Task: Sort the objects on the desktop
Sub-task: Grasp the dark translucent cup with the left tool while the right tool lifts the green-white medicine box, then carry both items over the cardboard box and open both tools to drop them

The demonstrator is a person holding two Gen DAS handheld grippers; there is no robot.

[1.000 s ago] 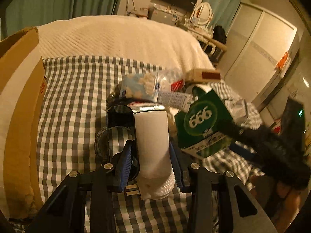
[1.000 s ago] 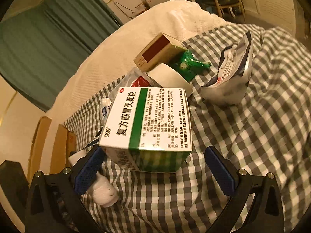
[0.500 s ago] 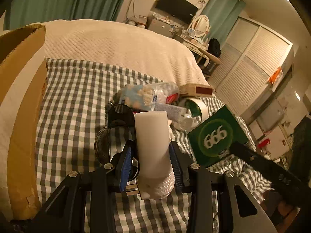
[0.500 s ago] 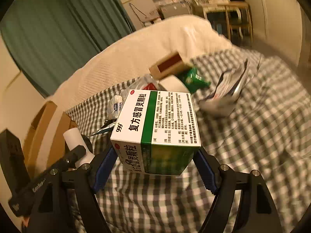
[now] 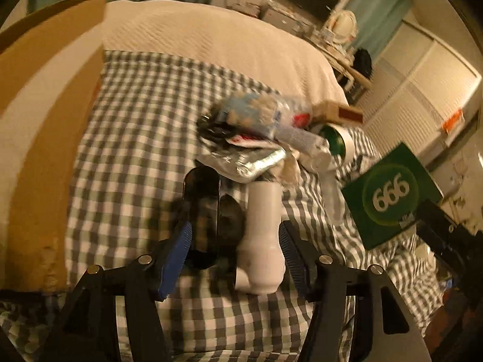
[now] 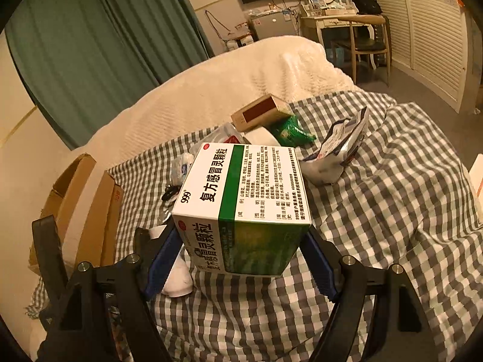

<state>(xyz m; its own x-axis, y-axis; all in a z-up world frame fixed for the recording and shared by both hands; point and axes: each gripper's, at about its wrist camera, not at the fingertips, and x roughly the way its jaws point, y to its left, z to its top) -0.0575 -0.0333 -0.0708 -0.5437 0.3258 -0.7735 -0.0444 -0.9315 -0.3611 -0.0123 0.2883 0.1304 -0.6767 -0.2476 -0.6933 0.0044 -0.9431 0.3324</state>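
Checked cloth (image 6: 392,211); right fingers (image 6: 241,259) clamped on medicine box (image 6: 244,193), left fingers (image 5: 235,259) apart around white bottle (image 5: 262,241).

Bottle (image 5: 263,235) lies on checked cloth (image 5: 135,138) betw. left gripper (image 5: 235,255) fingers, w/ sunglasses (image 5: 208,211) just left of it. Cardboard box (image 5: 45,138) far left. Packet pile (image 5: 256,138) behind bottle; tape roll (image 5: 338,141) right of pile. Medicine box (image 6: 241,205) betw. right gripper (image 6: 241,264) fingers, foil bag (image 6: 338,150) behind-right.

Dim amber light, motion blur, fisheye-warped edges.
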